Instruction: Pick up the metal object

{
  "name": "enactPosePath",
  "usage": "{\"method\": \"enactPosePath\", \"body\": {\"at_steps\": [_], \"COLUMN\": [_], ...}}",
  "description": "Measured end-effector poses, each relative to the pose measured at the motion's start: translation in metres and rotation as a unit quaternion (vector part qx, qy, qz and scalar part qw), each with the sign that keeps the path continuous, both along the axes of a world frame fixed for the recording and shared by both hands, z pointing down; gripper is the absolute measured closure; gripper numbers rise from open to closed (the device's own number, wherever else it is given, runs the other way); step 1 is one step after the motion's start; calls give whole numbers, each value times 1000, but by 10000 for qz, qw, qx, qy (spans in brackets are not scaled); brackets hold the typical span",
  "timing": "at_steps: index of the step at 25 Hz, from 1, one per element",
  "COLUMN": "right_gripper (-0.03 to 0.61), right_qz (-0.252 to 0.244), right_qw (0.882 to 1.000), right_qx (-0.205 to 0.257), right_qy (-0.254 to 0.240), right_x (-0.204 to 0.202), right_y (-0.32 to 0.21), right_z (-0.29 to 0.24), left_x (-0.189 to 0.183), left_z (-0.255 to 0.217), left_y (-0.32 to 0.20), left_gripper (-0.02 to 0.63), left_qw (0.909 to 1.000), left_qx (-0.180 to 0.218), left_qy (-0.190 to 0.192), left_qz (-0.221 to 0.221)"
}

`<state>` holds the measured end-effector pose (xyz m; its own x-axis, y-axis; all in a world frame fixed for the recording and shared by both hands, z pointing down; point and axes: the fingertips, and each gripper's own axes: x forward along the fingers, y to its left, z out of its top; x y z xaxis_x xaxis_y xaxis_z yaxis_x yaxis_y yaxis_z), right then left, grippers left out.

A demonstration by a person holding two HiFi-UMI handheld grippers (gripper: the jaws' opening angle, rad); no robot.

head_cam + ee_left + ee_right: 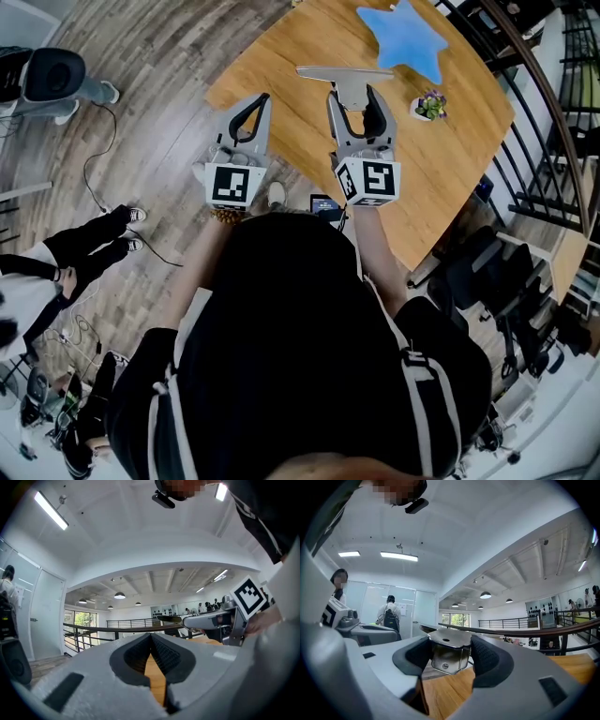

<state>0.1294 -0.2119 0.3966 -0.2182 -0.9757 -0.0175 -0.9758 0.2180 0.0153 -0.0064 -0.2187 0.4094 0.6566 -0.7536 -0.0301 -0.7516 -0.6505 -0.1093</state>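
Note:
The metal object (344,72) is a shiny piece with a flat wide plate on a narrower stem. My right gripper (353,98) is shut on that stem and holds it above the wooden table (450,159). Seen from the right gripper view, the metal object (449,656) sits between the dark pads (487,658), with the tabletop below it. My left gripper (263,99) hovers beside the right one at the table's left edge. Its jaws meet at the tips with nothing between them (151,637). The left gripper view also catches the right gripper (220,620) carrying the plate (171,618).
A blue star-shaped mat (405,37) lies at the far side of the table, and a small potted plant (430,105) stands right of the right gripper. A black railing (553,112) runs past the table's right side. A person (56,272) stands on the wood floor at left.

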Motion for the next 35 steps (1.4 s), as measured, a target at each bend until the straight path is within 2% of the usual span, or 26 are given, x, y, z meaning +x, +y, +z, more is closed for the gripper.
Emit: {"method": "enactPosePath", "body": {"at_steps": [6, 15, 35], "right_gripper": [318, 318, 318], "right_qz": [157, 154, 99], "right_qw": [9998, 9995, 9992], "right_qx": [-52, -269, -328], "right_qy": [-94, 30, 205], "right_x": [-6, -14, -12], "right_y": [15, 25, 26], "right_z": [11, 33, 37], "left_x": [6, 16, 13], "left_z": [4, 20, 29], "left_y": [9, 16, 18], "left_gripper": [603, 603, 603], "left_qw": [10000, 9998, 9996], "left_qx": [-10, -181, -232], "left_qy": [11, -20, -100], "left_qz": [32, 81, 89]}}
